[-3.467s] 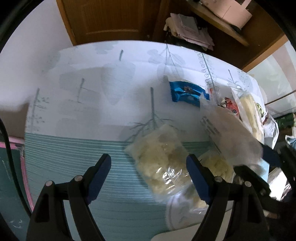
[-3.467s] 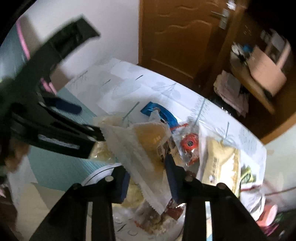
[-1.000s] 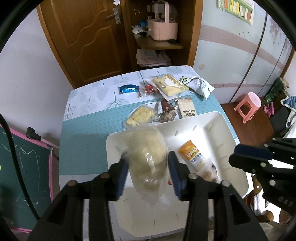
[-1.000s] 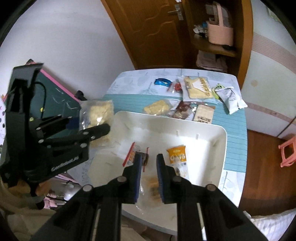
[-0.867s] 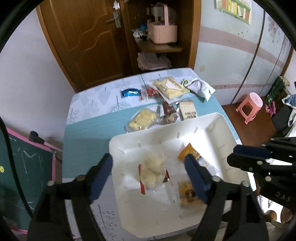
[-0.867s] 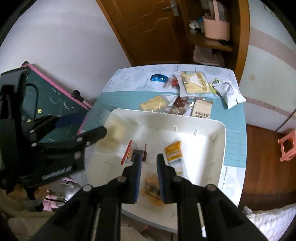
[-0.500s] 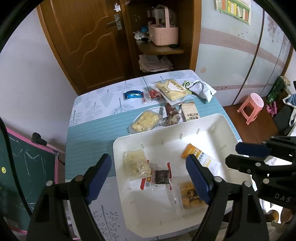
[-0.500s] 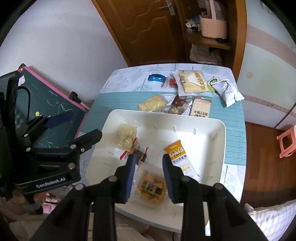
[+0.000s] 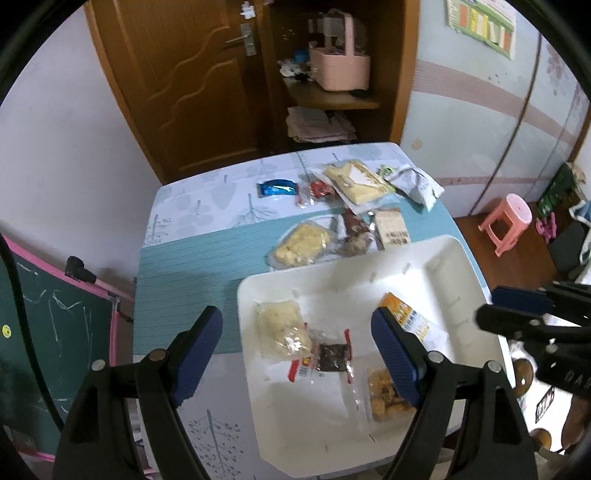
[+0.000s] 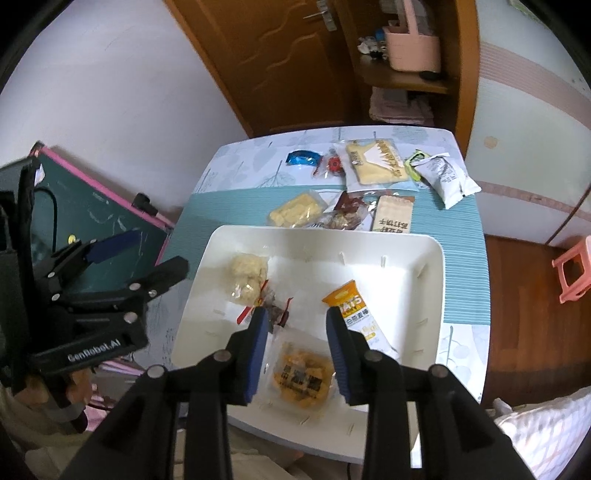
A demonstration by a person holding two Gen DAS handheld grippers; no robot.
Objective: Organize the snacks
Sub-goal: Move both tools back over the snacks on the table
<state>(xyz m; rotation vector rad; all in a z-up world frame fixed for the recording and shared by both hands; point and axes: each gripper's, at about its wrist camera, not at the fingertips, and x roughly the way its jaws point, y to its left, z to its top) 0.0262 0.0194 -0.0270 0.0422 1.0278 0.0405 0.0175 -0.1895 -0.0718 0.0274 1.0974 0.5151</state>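
Four packets in white tray (image 9: 436, 254); left gripper (image 9: 297, 341) and right gripper (image 10: 294, 345) both spread, empty. Between picks. Next: reach for yellow cracker bag (image 9: 301, 245) beyond tray rim, grip flat.

Brown door (image 9: 192, 92) at 11 o'clock, w/ metal handle (image 9: 243, 37). Shelf (image 9: 332, 98) at 12, pink basket (image 9: 341, 68) on it, folded cloths (image 9: 319, 125) on the level below. Pink stool (image 9: 508, 221) on wood floor at 3. Green chalkboard (image 9: 48, 332), pink frame, at 8–9. Poster (image 9: 480, 22) on wall at 1. Table (image 9: 207, 192) has leaf-print cloth; teal mat (image 9: 184, 277) over it.
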